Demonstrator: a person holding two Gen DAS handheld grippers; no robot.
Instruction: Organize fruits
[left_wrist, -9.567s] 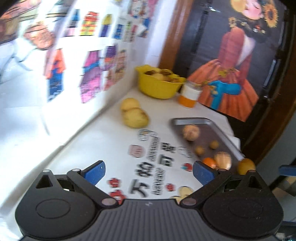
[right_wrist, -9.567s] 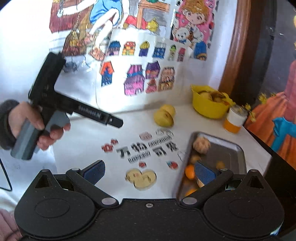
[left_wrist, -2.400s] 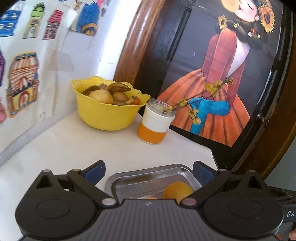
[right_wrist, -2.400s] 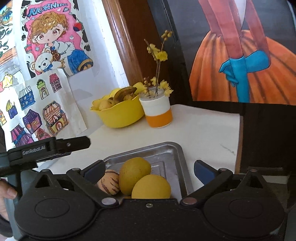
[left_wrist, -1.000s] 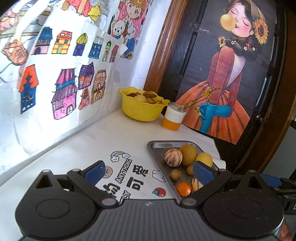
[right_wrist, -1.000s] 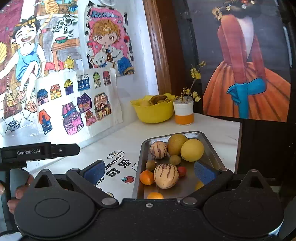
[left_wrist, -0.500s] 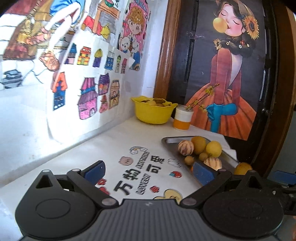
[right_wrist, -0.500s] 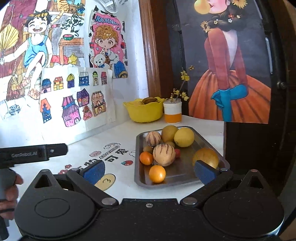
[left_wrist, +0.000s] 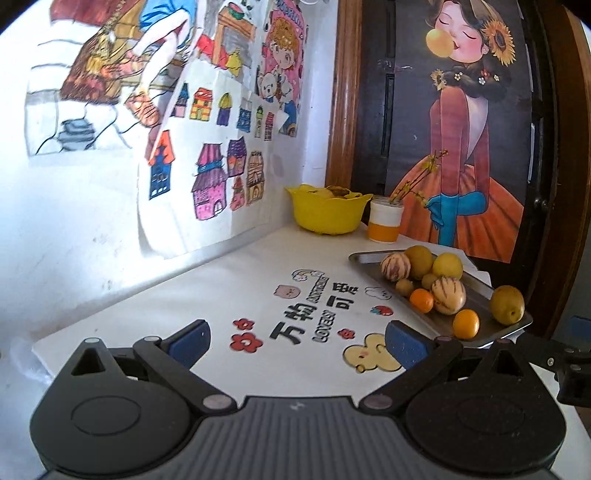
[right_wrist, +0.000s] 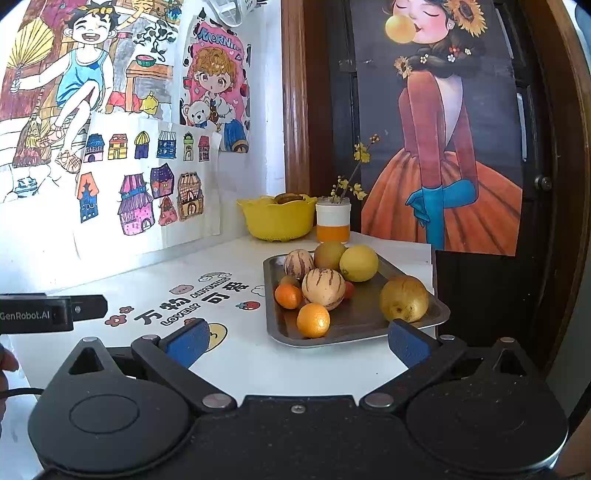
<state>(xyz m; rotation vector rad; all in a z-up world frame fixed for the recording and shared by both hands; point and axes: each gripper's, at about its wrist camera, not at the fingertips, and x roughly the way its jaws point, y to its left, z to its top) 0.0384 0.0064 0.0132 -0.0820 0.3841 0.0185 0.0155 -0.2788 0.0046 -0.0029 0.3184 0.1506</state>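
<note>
A steel tray (right_wrist: 437, 316) (left_wrist: 517, 326) on the white table holds several fruits: striped melons (right_wrist: 323, 288), a yellow lemon (right_wrist: 358, 263), small oranges (right_wrist: 313, 320) (left_wrist: 465, 324) and a yellow-green pear (right_wrist: 403, 299) (left_wrist: 506, 304) at its near right corner. My right gripper (right_wrist: 297, 341) hangs open in front of the tray with nothing between its fingers. My left gripper (left_wrist: 297, 341) is open and empty over the table's printed decals, left of the tray; its body (right_wrist: 51, 314) shows at the left of the right wrist view.
A yellow bowl (right_wrist: 277, 218) (left_wrist: 328, 214) with fruit and a white-and-orange jar (right_wrist: 332, 220) (left_wrist: 385, 221) of yellow sprigs stand at the back. Drawings cover the wall to the left. A dark door with a painted figure rises behind and right of the table edge.
Both grippers have pulled back from the tray, so the whole table shows. All the fruit now lies on the tray, including the two that sat by the bowl earlier.
</note>
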